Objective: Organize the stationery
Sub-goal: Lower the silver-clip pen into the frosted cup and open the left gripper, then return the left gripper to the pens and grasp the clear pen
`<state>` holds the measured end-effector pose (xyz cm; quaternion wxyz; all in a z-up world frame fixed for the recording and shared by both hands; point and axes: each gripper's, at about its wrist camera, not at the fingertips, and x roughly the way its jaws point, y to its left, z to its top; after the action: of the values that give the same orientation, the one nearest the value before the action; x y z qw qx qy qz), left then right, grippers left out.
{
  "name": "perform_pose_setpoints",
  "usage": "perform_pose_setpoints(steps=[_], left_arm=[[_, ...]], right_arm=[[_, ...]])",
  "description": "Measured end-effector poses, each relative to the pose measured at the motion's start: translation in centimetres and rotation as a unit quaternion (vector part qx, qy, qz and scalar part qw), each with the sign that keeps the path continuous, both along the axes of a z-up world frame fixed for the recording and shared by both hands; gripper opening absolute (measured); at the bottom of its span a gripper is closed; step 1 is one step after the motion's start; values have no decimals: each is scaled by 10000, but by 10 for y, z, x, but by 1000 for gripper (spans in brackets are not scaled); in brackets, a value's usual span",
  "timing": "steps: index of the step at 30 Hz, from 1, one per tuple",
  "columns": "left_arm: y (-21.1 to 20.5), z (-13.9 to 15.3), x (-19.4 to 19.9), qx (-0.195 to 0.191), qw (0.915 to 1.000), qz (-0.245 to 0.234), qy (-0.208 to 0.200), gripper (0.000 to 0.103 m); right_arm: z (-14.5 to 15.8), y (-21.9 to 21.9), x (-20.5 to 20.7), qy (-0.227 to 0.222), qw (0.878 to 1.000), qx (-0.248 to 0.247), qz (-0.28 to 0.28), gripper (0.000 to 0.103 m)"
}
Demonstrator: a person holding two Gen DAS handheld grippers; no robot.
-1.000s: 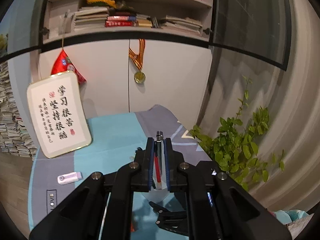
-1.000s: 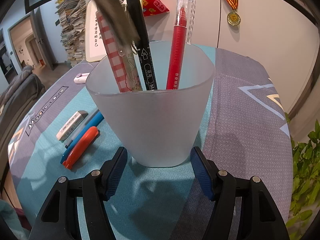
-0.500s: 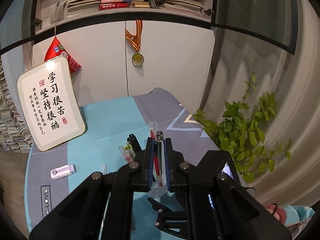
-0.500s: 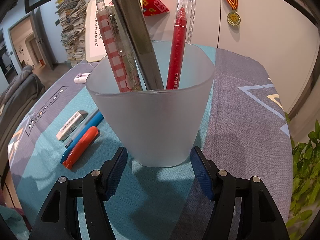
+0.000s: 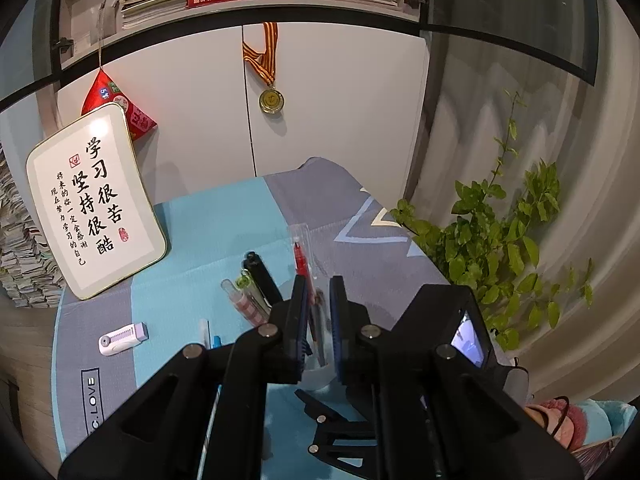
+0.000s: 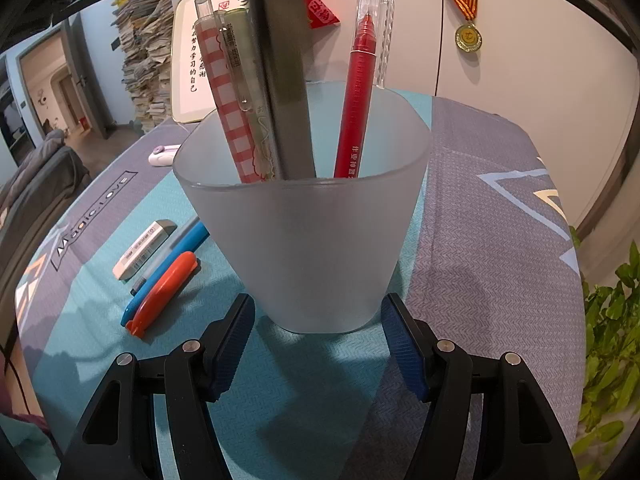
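Note:
A frosted pen cup (image 6: 308, 240) stands on the cloth between the open jaws of my right gripper (image 6: 318, 324), which does not touch it. It holds a red pen (image 6: 354, 100), a red-checked pen (image 6: 224, 92) and a pale green pen (image 6: 244, 80). A grey pen (image 6: 286, 80) stands in the cup, reaching up out of view. In the left wrist view my left gripper (image 5: 318, 304) hovers over the cup (image 5: 318, 372), jaws slightly apart; the pen (image 5: 316, 320) stands between them, no longer clamped. A black marker (image 5: 262, 276) also stands there.
On the cloth left of the cup lie a white eraser (image 6: 142, 248), a blue pen (image 6: 172, 264) and an orange cutter (image 6: 162, 292). A white correction tape (image 5: 122, 334) lies further left. A framed calligraphy board (image 5: 94, 210) leans at the back; a plant (image 5: 500, 248) stands right.
My left gripper lowered the pen into the cup and its jaws opened slightly. The right gripper and cup have not moved.

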<state>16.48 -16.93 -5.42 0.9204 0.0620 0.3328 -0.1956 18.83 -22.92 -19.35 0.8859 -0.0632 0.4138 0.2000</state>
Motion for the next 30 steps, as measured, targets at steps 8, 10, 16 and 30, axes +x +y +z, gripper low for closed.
perform_pose_setpoints(steps=[8,10,16,30], left_arm=[[2,2,-2,43,10000,30,-52,9],[4,3,-3,52,9999,55,-86,9],[10,5,-5,77,9997,164,-140,9],[74,-18,13,186,9930,1157,149,11]], right_arm=[[0,-2,1,0,10000,-8,4,68],[0,-1,1,-2,10000,-11,4,68],[0,-1,1,-2,10000,-12,5,68],[0,-1,1,-3,10000,-14,4,68]])
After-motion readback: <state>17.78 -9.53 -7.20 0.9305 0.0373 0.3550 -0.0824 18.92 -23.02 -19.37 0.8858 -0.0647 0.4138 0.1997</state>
